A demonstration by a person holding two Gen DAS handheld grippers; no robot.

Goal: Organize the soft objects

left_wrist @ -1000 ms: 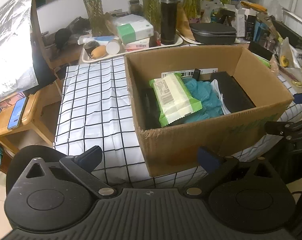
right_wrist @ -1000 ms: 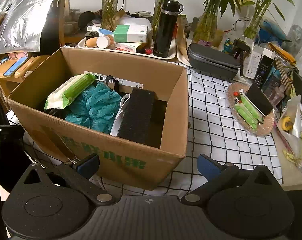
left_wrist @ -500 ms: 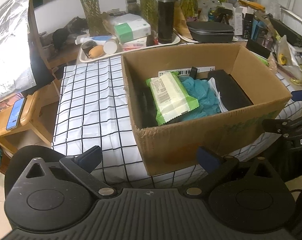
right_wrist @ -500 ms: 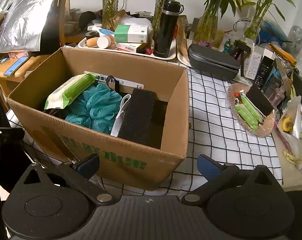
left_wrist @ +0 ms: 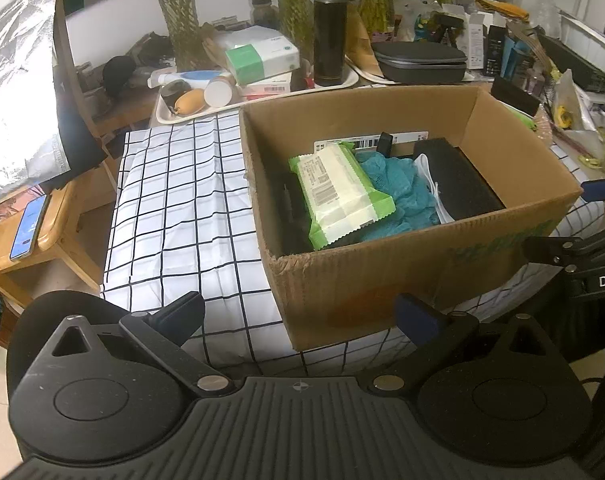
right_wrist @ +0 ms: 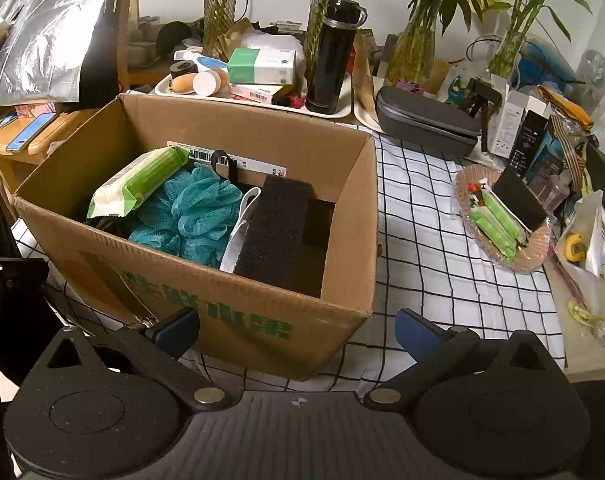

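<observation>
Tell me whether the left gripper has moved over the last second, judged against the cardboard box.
Yes, slightly. In the left wrist view the cardboard box and the black flask have slid left and up in frame, so the open left gripper has shifted a little right and back.

cardboard box, wipes pack, left claw spread

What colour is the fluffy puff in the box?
Teal blue; the bath puff shows best in the right wrist view.

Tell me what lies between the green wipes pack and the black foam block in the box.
The teal mesh sponge and a white strap lie between the wipes pack and the foam block, clearest in the right wrist view.
</observation>
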